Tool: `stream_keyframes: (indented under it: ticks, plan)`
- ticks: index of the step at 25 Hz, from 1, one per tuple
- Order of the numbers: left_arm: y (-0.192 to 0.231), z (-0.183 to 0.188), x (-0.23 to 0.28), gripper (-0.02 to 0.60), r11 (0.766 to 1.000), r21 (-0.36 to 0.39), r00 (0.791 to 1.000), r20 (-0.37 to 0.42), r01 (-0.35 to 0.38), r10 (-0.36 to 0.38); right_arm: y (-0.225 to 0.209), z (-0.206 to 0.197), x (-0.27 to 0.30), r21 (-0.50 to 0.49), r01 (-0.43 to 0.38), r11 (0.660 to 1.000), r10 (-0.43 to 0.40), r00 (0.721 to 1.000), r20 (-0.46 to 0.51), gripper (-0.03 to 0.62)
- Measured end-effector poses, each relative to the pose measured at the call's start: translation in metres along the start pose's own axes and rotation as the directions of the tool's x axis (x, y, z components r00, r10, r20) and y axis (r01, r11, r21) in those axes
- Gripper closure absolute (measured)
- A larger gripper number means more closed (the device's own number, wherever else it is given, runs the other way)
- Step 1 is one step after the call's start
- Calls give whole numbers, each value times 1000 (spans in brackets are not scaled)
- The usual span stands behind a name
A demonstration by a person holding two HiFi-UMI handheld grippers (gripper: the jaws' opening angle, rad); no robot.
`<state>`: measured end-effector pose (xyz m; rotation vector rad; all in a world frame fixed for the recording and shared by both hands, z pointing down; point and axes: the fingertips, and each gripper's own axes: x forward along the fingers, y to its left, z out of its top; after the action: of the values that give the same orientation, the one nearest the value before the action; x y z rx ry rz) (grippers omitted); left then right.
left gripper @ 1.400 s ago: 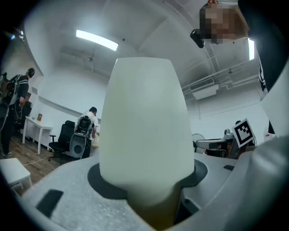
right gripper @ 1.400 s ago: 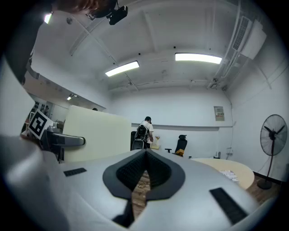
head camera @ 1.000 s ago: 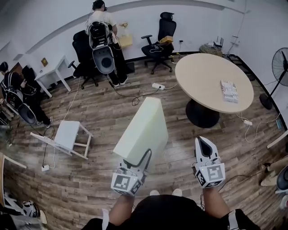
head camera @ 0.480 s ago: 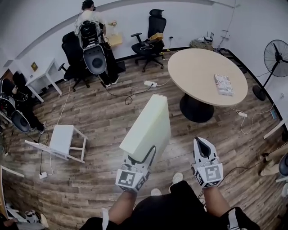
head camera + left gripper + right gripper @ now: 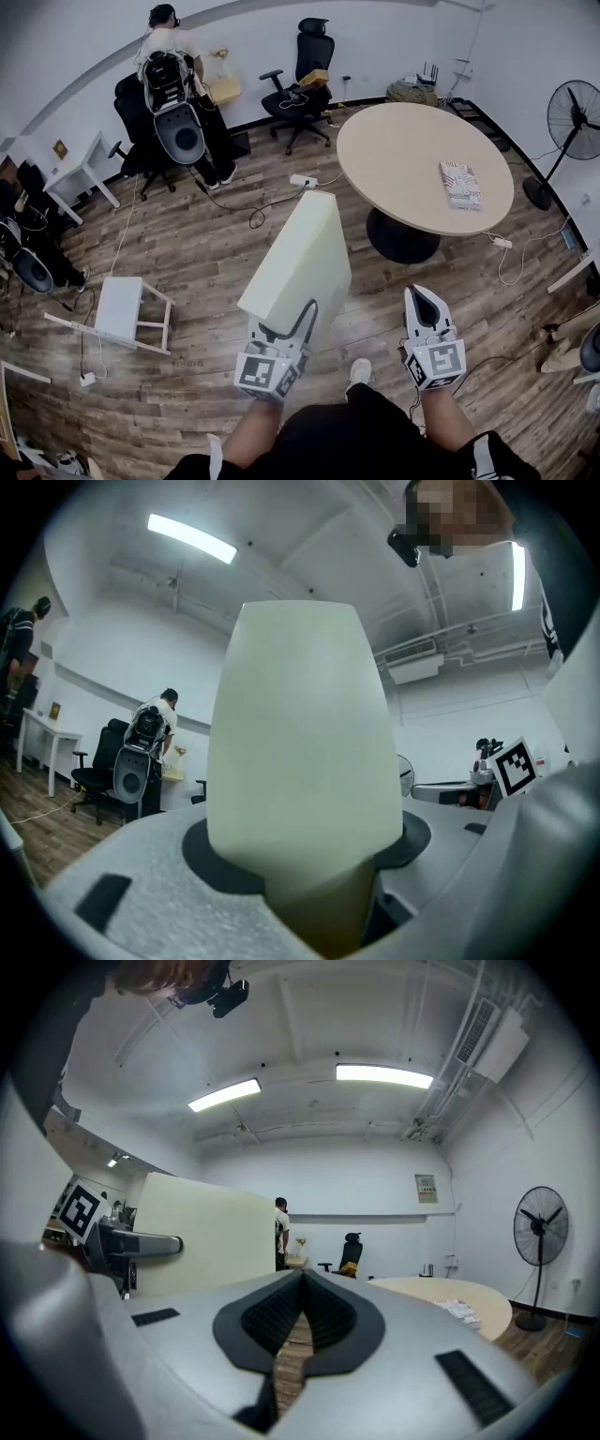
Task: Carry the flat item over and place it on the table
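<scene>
Now nearer its goal, the pale foam slab (image 5: 300,258) hung above the floor, its near end clamped in the left gripper (image 5: 298,323). The right gripper (image 5: 424,300) was closed on nothing. The round table (image 5: 403,159) had drawn closer, so the placing was still to come.

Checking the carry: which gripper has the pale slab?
The left gripper: its fingers clamp the pale slab at its near edge, while the right gripper is shut on nothing.
</scene>
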<state>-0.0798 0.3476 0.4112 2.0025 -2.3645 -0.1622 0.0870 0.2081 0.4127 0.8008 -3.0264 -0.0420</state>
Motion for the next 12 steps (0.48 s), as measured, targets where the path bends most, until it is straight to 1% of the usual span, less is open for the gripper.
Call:
stream_keyframes:
  ticks: [5,8,12]
  plan:
    - [4,7,57,299,1000,5,1000,22,-12,12,-53,-4,32,9,15,1000,-15,1000,7,597]
    - [4,5,89,299,1000,-13,1000,14,-19,19,-83,-2,50,16,15,1000,-15,1000,6,597]
    - [1,1,124,299,1000,-14,1000,1,-14,14,-120,-2,71,7,15,1000,-15,1000,6,597]
